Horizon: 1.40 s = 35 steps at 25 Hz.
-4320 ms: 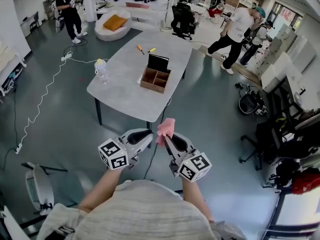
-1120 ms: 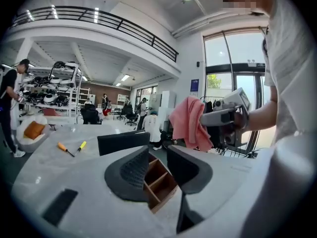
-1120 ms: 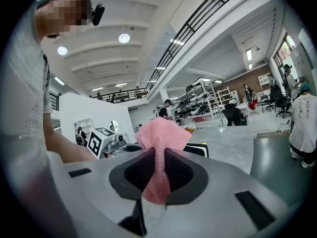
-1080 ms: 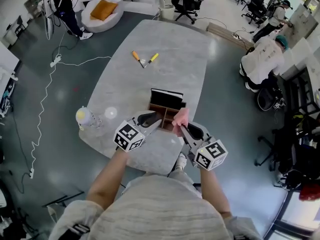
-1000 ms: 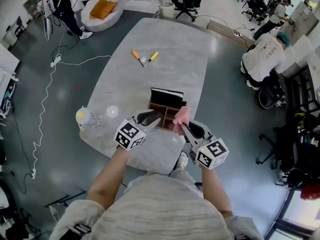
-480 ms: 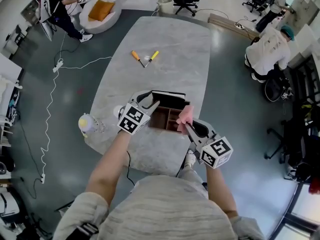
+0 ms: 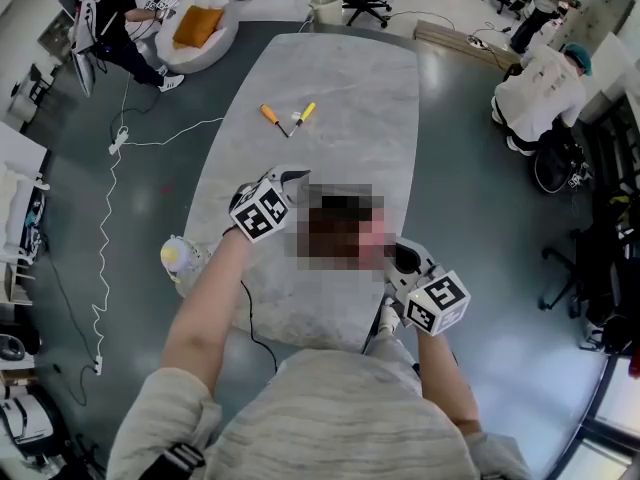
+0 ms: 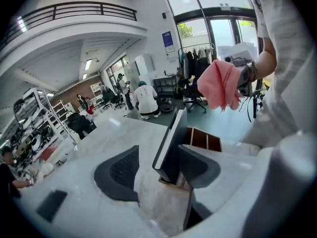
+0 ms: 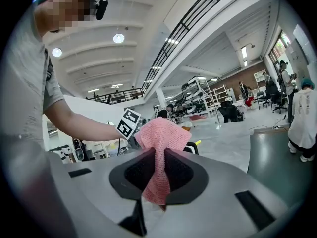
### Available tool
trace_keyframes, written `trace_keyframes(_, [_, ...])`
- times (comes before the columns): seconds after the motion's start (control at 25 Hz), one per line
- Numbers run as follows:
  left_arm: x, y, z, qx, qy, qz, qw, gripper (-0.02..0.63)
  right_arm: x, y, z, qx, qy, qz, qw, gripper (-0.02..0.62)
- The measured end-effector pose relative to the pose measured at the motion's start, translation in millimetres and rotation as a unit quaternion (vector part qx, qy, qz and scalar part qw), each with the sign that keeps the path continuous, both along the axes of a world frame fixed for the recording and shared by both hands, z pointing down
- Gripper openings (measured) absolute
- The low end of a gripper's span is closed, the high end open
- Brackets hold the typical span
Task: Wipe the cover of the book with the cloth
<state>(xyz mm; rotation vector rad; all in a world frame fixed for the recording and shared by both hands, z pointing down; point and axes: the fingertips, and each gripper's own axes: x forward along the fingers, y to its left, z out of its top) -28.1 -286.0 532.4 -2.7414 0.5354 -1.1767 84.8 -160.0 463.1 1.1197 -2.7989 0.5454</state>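
- I work in a big open hall with a glossy grey floor [image 7: 460, 188], a railed balcony [image 8: 74, 11] overhead and tall windows [image 8: 218, 29] at one end.
- A long, pale, marble-look table [image 7: 340, 78] fills the middle. I stand at its near end.
- On the floor to the left sits a round white seat [image 7: 195, 28] with an orange cushion, and a white cable [image 7: 110, 218] snakes along. To the right a person in a white shirt [image 7: 540, 83] crouches.
- A wooden box [image 8: 205, 139] with open compartments rests on the table's near part.
- The book [image 8: 168, 145] stands upright on edge in that box, along one side.
- My left gripper [image 7: 292, 178] has just been opening its jaws. They stand wide, one on either side of the book, not pressing it.
- My right gripper [image 9: 157, 155] is clamped on the pink cloth [image 9: 161, 130], held in the air beside the box and apart from the book.
- A bottle [image 7: 178, 258] with a yellow cap stands at the table's left edge.
- Two screwdrivers [image 7: 270, 118] lie well up the table.
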Motion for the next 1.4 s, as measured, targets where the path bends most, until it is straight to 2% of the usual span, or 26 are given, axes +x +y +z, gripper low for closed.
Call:
trace_keyframes(0.12, [2.5,0.2,3.6,-0.023,-0.008,0.022,0.9994,0.226,-1.6,0.0,-0.2,0.001,0.0,-0.003,1.0,0.049])
trace_keyframes(0.28, [3.7,-1.1,6.5,-0.038,-0.018,0.03,0.9986,0.135,2.7,-1.1,0.0,0.0,0.0,0.001,1.0,0.049])
trace_keyframes(0.44, [8.9,5.0,2.7,-0.053,-0.016,0.032,0.998,0.121,6.3,1.3,0.4,0.0,0.002,0.002,1.0,0.049])
trace_keyframes(0.72, [3.9,28.4,2.7,-0.14,-0.013,0.017,0.9899,0.095,2.1,3.9,-1.3,0.0,0.001,-0.002,1.0,0.05])
trace_keyframes(0.8, [3.6,36.5,3.3,-0.153,-0.017,0.016,0.9879,0.094,1.8,4.2,-2.1,0.001,-0.001,-0.003,1.0,0.049])
trace_keyframes(1.04, [5.6,42.4,2.4,-0.122,-0.021,-0.011,0.9923,0.084,-0.3,8.7,-2.7,0.001,-0.001,-0.006,1.0,0.05])
trace_keyframes(1.32, [2.6,44.8,-26.1,-0.114,0.051,-0.074,0.9893,0.077,10.5,13.6,-8.6,0.013,-0.004,0.009,1.0,0.05])
trace_keyframes(1.4, [4.3,44.8,-38.7,-0.107,0.062,-0.086,0.9886,0.077,14.6,14.2,-10.3,0.016,-0.004,0.014,1.0,0.049])
